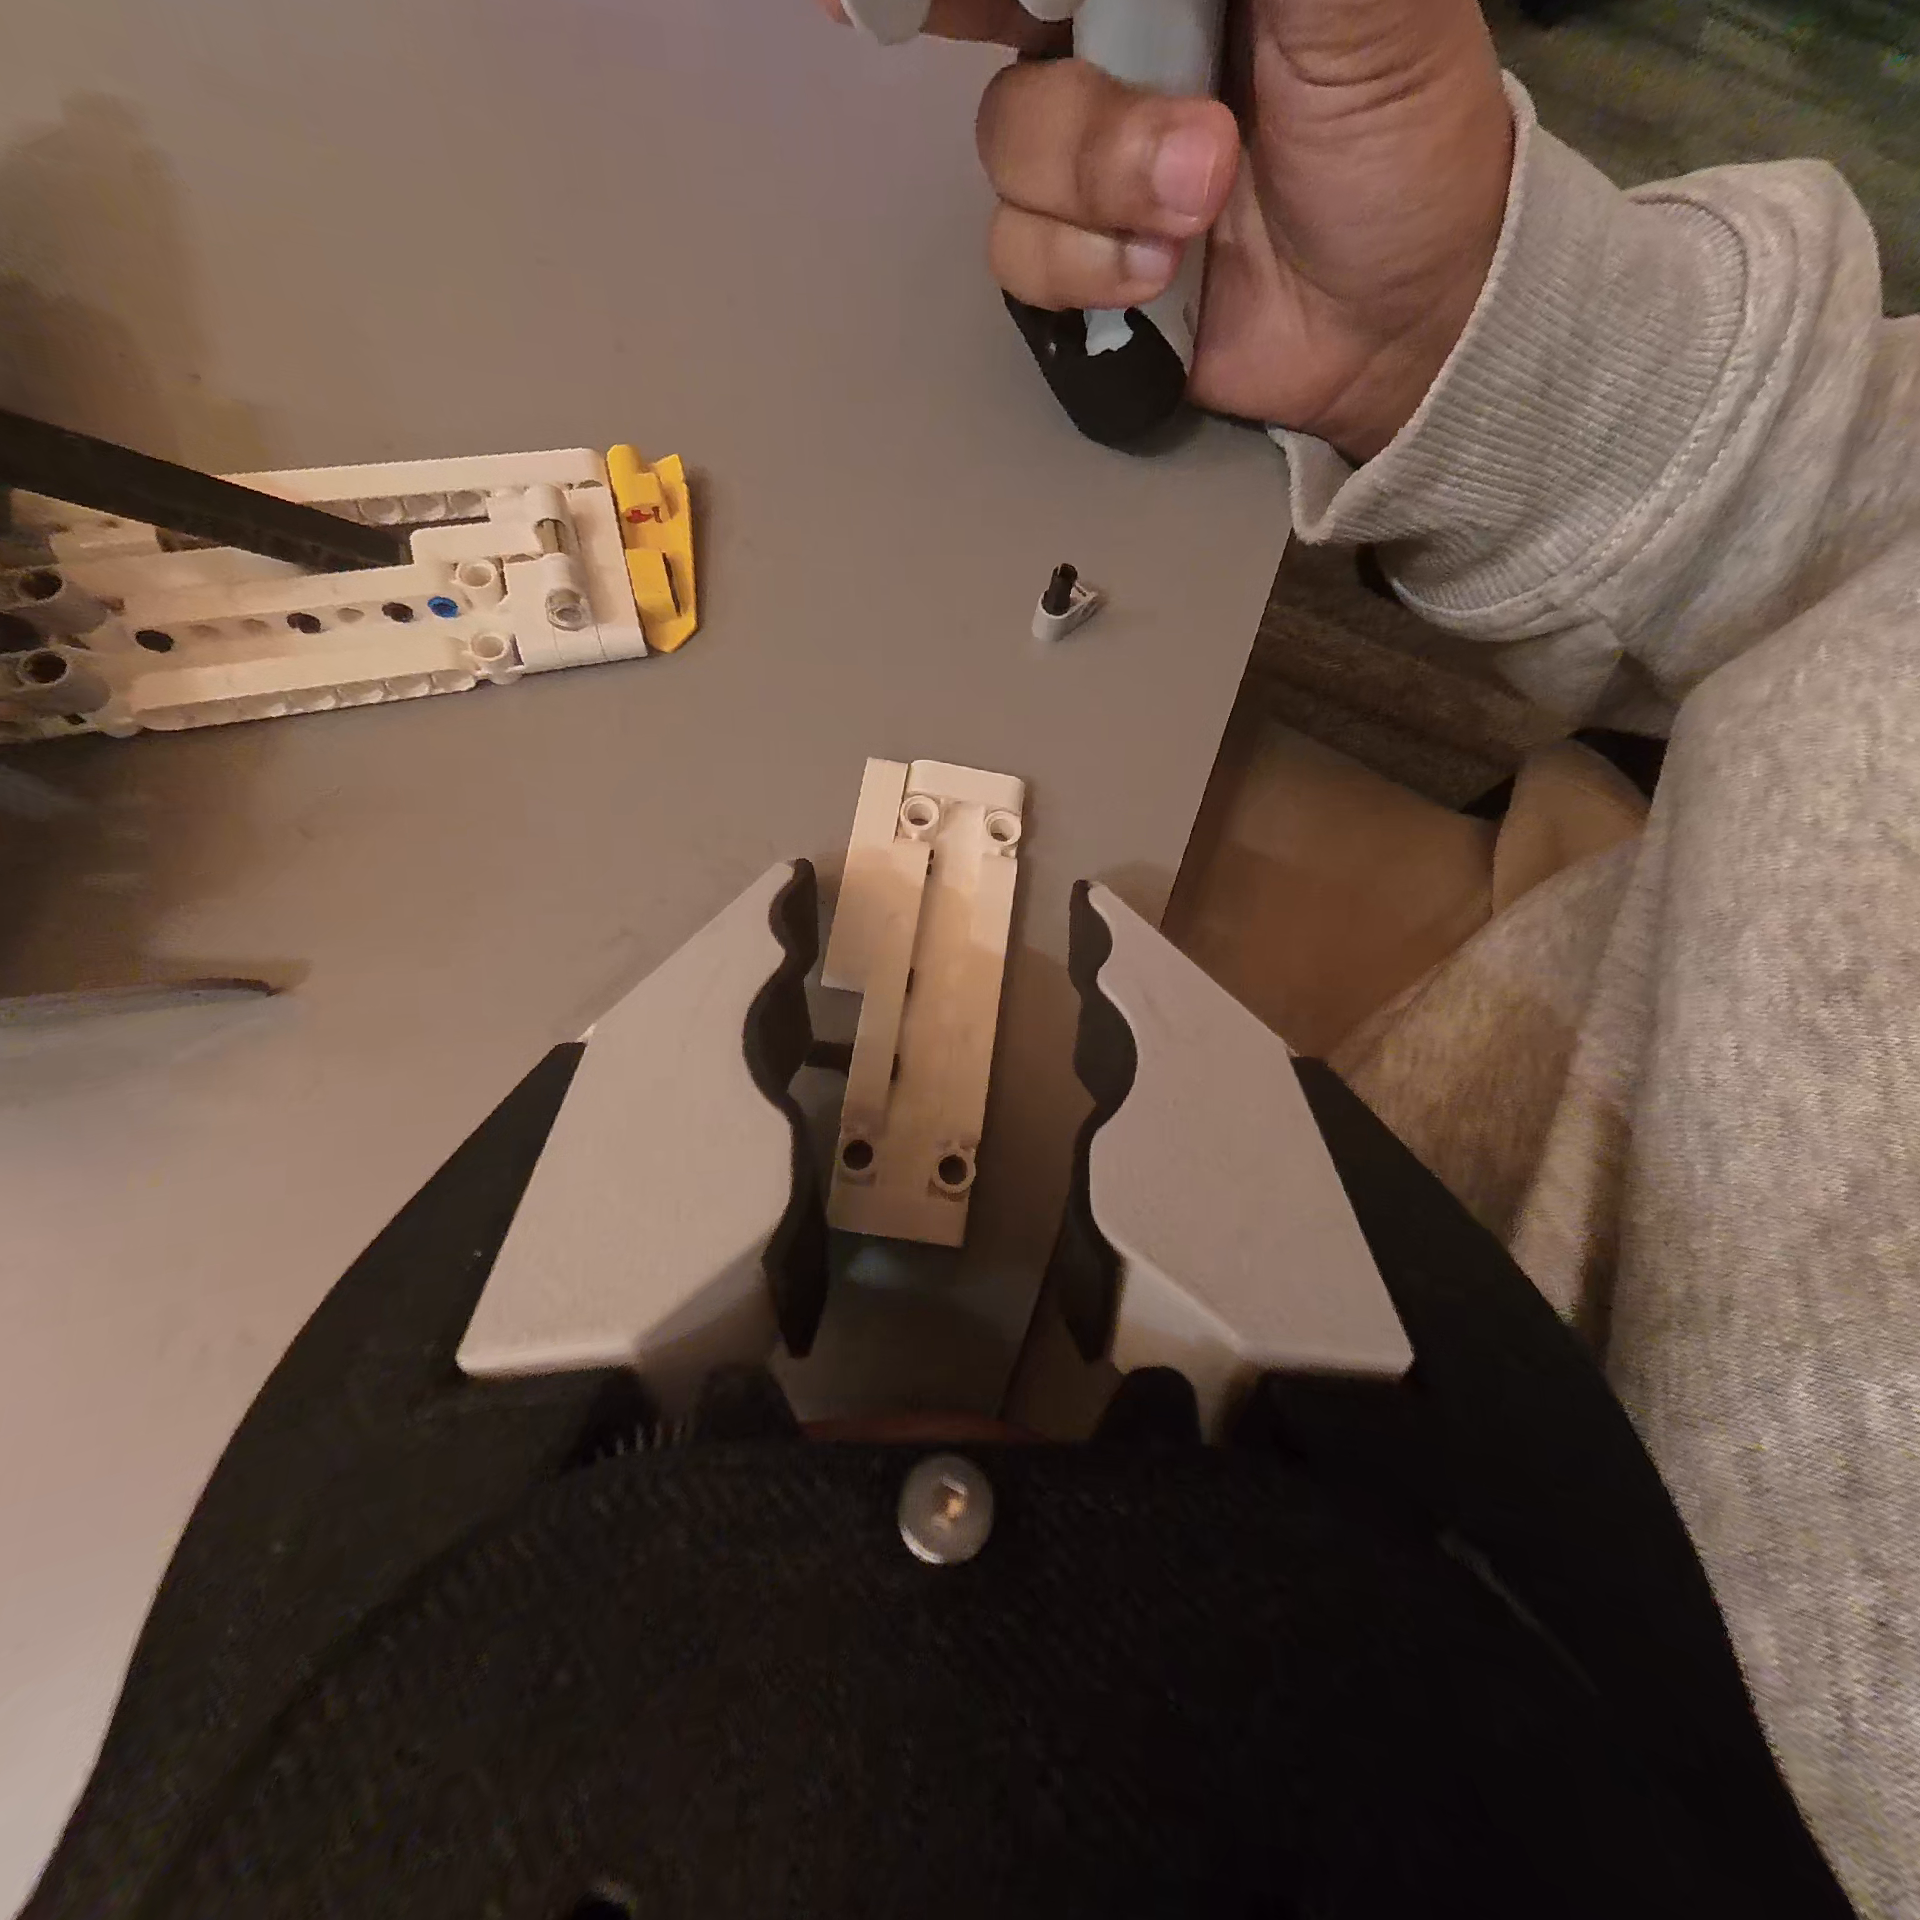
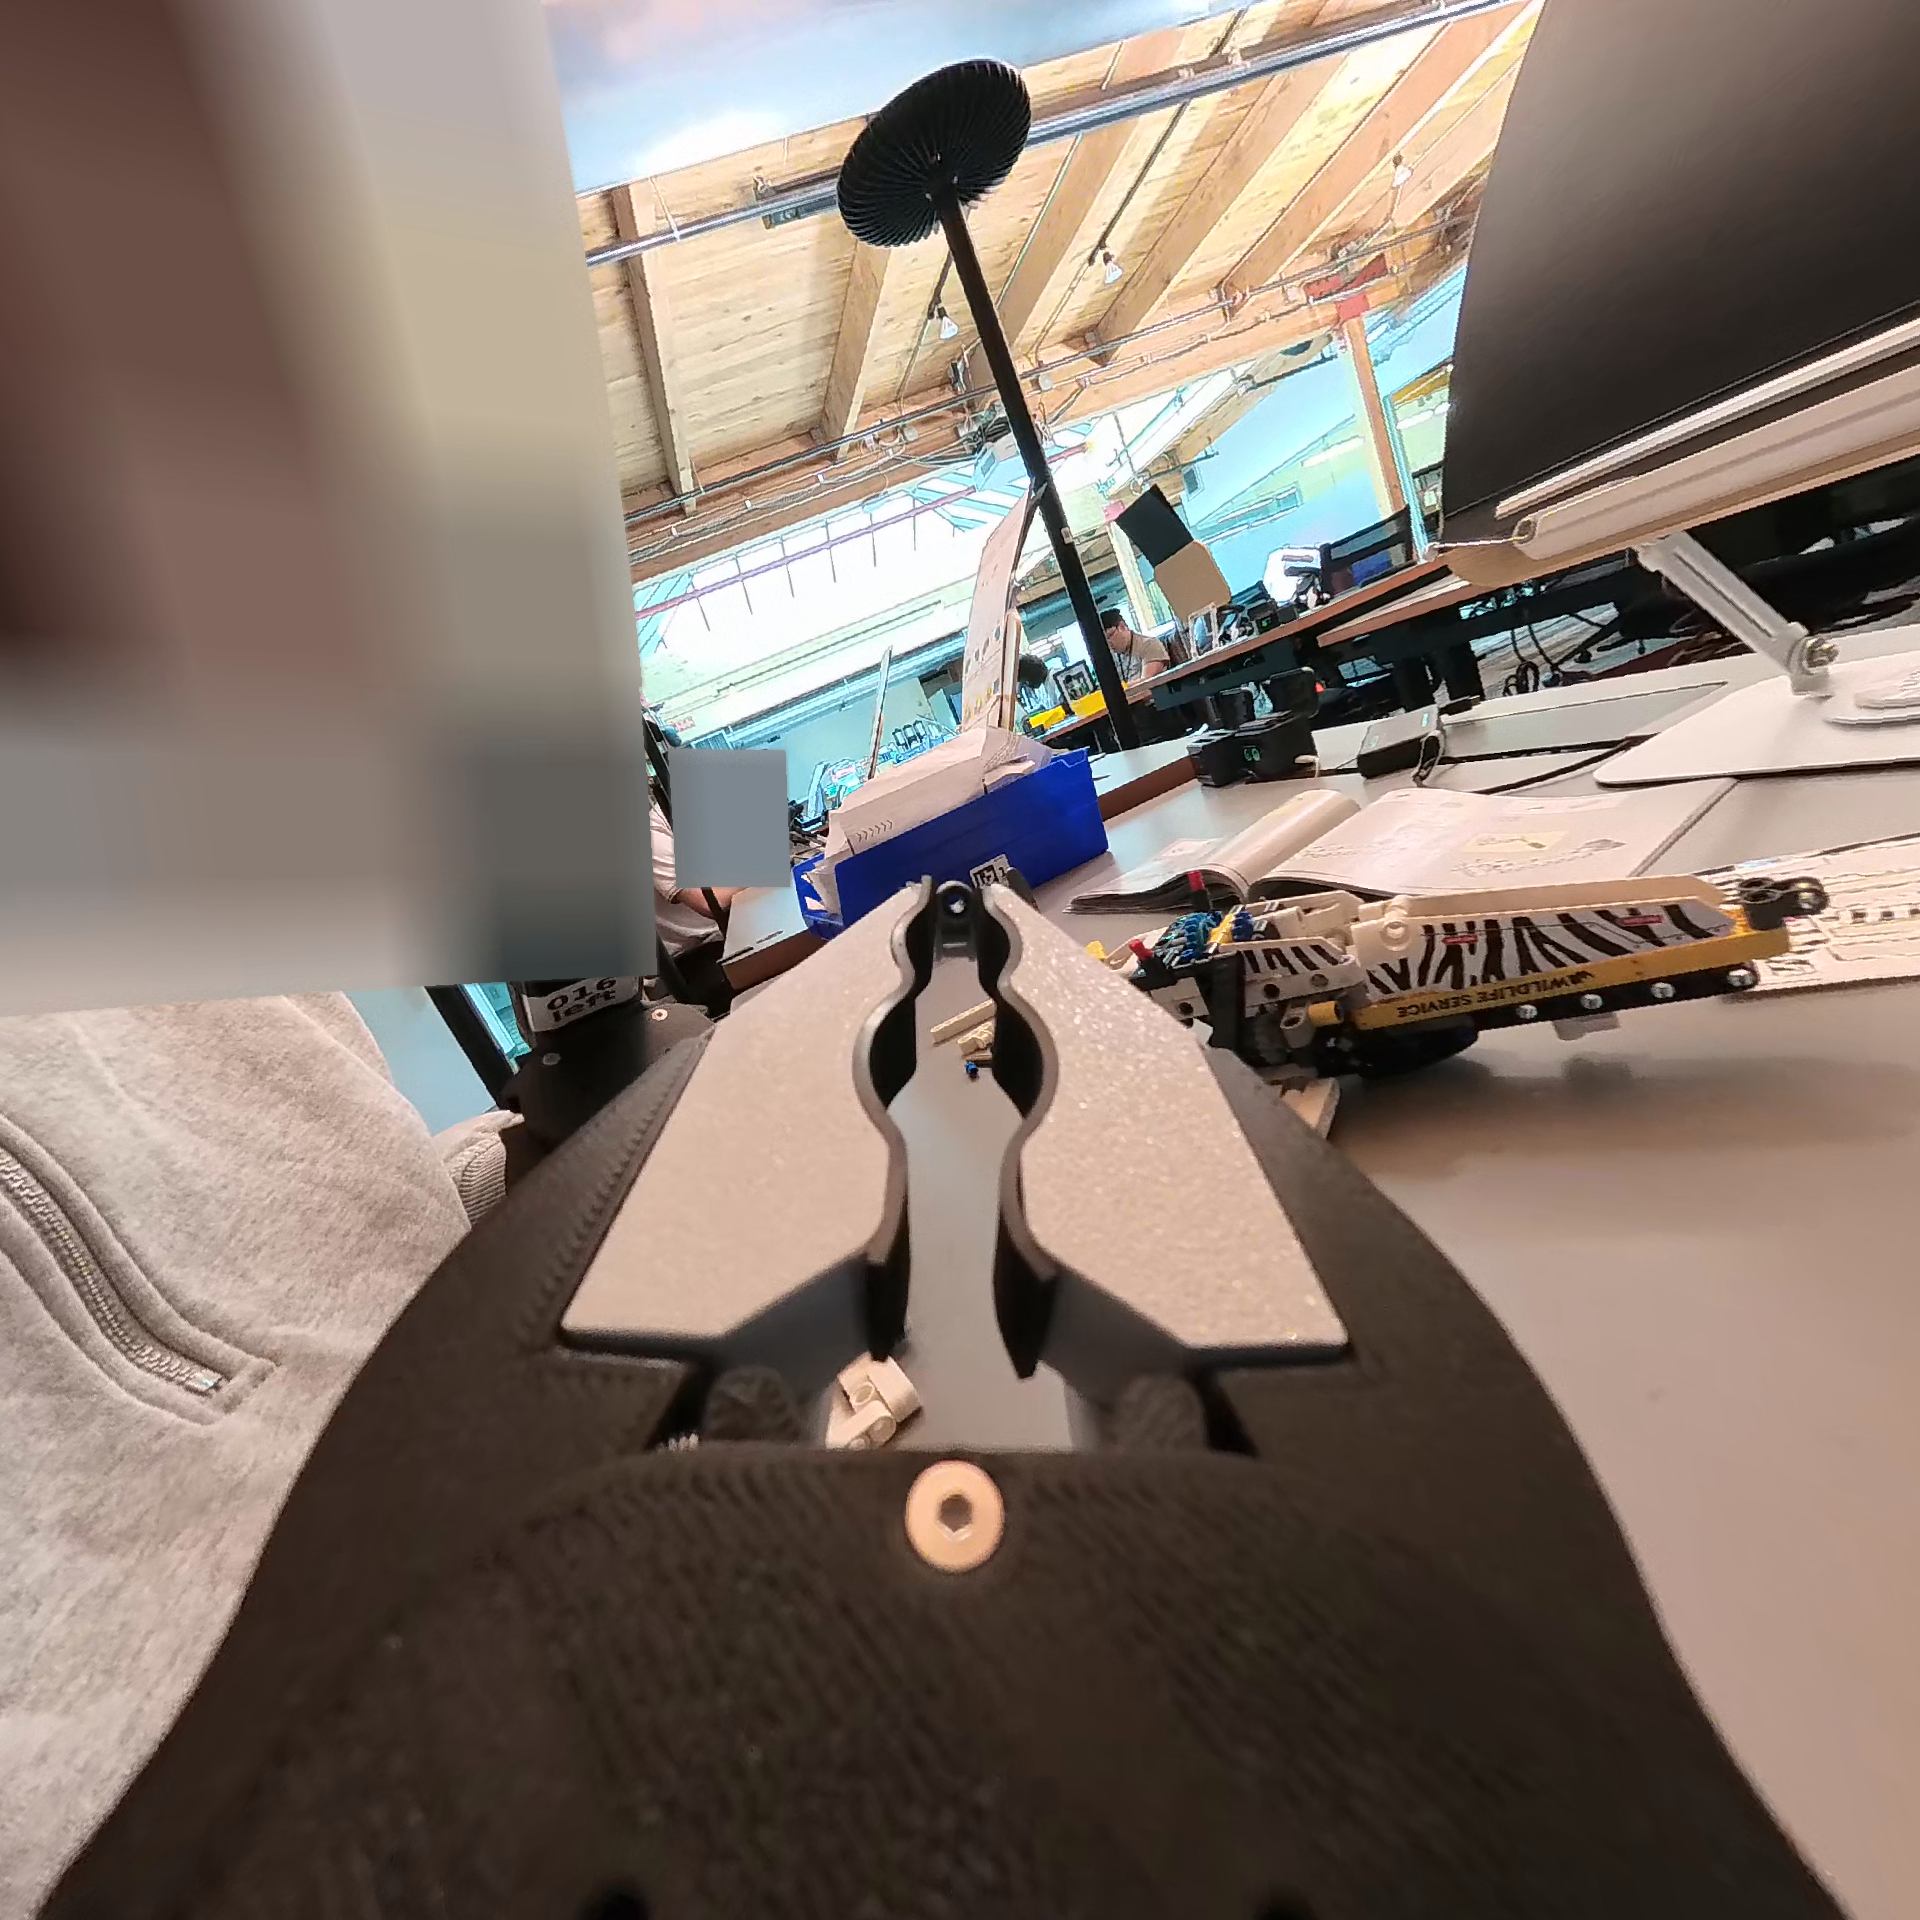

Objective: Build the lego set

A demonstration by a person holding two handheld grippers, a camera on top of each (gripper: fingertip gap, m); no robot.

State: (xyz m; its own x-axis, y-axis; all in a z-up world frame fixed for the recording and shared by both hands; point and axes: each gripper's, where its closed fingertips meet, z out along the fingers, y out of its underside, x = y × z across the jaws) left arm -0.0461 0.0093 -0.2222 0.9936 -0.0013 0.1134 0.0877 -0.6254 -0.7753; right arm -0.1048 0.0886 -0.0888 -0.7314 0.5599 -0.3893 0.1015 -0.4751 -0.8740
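In the left wrist view my left gripper (image 1: 940,904) is open low over the grey table (image 1: 520,260). A flat white Lego panel assembly (image 1: 925,997) lies between its fingers; the right finger is clear of it. A white and yellow Lego assembly (image 1: 364,592) lies at the left, and a small grey connector with a black pin (image 1: 1065,608) lies ahead. In the right wrist view my right gripper (image 2: 956,899) is held up off the table, shut on a small dark blue pin (image 2: 951,902) at its tips. A hand (image 1: 1299,208) holds that gripper's handle.
A zebra-striped yellow Lego vehicle body (image 2: 1455,956) lies on the table to the right, with an open instruction booklet (image 2: 1351,842) behind it. A blue bin (image 2: 966,831) of papers and a monitor (image 2: 1714,260) stand farther back. Small white pieces (image 2: 873,1403) lie below the right gripper. The table edge (image 1: 1226,727) is close on the right. Tip to tip, the grippers are about 15 cm apart. My right gripper's tips are some 15 cm from the zebra-striped yellow Lego vehicle body (image 2: 1455,956).
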